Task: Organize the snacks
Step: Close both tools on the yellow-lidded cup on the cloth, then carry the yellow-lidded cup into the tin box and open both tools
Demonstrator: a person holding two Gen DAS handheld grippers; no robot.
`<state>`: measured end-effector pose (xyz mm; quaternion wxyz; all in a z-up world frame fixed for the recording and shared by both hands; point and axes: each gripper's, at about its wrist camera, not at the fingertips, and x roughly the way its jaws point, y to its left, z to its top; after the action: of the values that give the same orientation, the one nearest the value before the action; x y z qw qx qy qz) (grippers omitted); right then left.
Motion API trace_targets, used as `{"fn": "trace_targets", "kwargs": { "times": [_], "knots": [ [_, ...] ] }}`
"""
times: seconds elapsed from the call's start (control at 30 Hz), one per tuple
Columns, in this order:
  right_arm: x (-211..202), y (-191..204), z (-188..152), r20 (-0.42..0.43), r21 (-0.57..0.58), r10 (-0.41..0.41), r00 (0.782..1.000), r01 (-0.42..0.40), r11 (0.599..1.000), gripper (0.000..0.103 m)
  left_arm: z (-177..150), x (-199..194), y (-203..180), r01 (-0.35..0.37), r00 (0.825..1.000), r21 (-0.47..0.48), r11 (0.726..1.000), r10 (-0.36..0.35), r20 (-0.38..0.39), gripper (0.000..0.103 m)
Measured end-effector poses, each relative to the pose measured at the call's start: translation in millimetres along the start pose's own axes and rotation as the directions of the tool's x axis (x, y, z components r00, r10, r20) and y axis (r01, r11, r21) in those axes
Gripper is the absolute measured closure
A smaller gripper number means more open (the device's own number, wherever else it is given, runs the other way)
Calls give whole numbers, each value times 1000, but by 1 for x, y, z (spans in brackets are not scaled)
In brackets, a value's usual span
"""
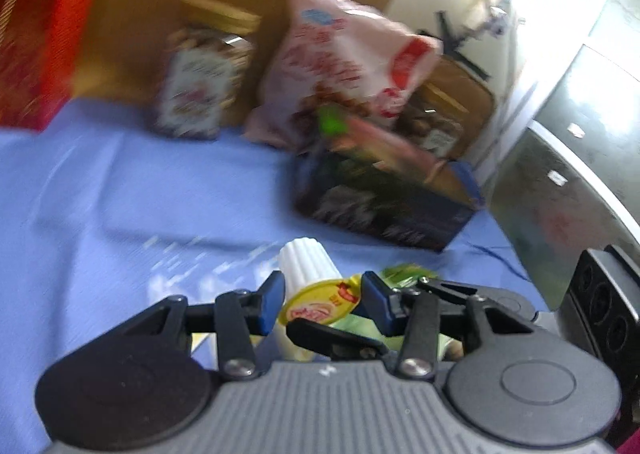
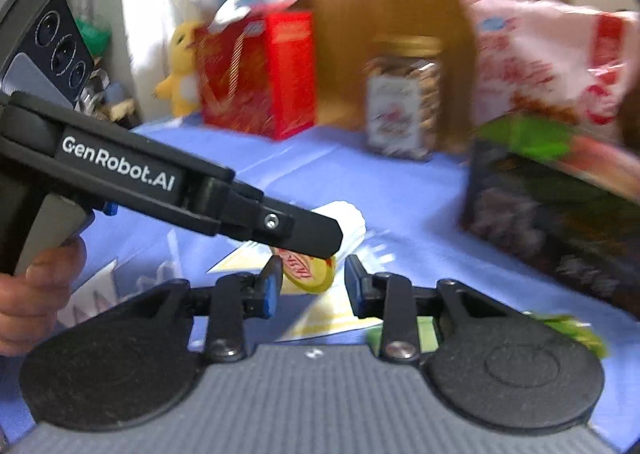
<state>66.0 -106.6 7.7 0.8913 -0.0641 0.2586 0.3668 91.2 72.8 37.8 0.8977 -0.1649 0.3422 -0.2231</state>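
A white ribbed cup with a yellow foil lid (image 1: 316, 296) lies between the fingers of my left gripper (image 1: 322, 302), just above the blue cloth (image 1: 140, 190). The jaws stand close around it and appear shut on it. In the right wrist view the same cup (image 2: 320, 254) sits under the left gripper's fingertip (image 2: 316, 232). My right gripper (image 2: 310, 284) is open right behind the cup, holding nothing.
At the back stand a red box (image 2: 256, 74), a cookie jar with a gold lid (image 2: 404, 98), a pink snack bag (image 2: 548, 66) and a dark open box of packets (image 1: 384, 202). A green packet (image 2: 572, 328) lies near right. Plush toys (image 2: 180, 66) sit far left.
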Motion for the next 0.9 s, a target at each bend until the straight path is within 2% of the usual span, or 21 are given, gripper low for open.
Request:
{"fn": "trace_targets", "kwargs": {
  "times": [0.17, 0.23, 0.4, 0.5, 0.63, 0.77, 0.9],
  "knots": [
    [-34, -37, 11, 107, 21, -144, 984, 143, 989, 67, 30, 33, -50, 53, 998, 121, 991, -56, 26, 60],
    [-43, -56, 16, 132, 45, -196, 972, 191, 980, 68, 43, 51, -69, 65, 997, 171, 983, -71, 31, 59],
    [-54, -98, 22, 174, 82, -305, 936, 295, 952, 68, 71, 95, -102, 92, 995, 223, 970, -99, 17, 59],
    [-56, -124, 21, 185, 110, -357, 916, 342, 933, 70, 80, 122, -115, 86, 996, 236, 968, -88, -4, 59],
    [-54, -140, 17, 189, 100, -447, 874, 436, 895, 67, 80, 156, -123, 53, 998, 240, 969, -45, -36, 58],
    [-49, -142, 8, 191, 66, -499, 845, 496, 866, 67, 76, 163, -123, 38, 999, 229, 973, -29, -44, 55],
    [-61, -137, 6, 204, 88, -489, 848, 482, 872, 67, 71, 141, -123, 45, 999, 242, 969, -42, -17, 53]
  ]
}}
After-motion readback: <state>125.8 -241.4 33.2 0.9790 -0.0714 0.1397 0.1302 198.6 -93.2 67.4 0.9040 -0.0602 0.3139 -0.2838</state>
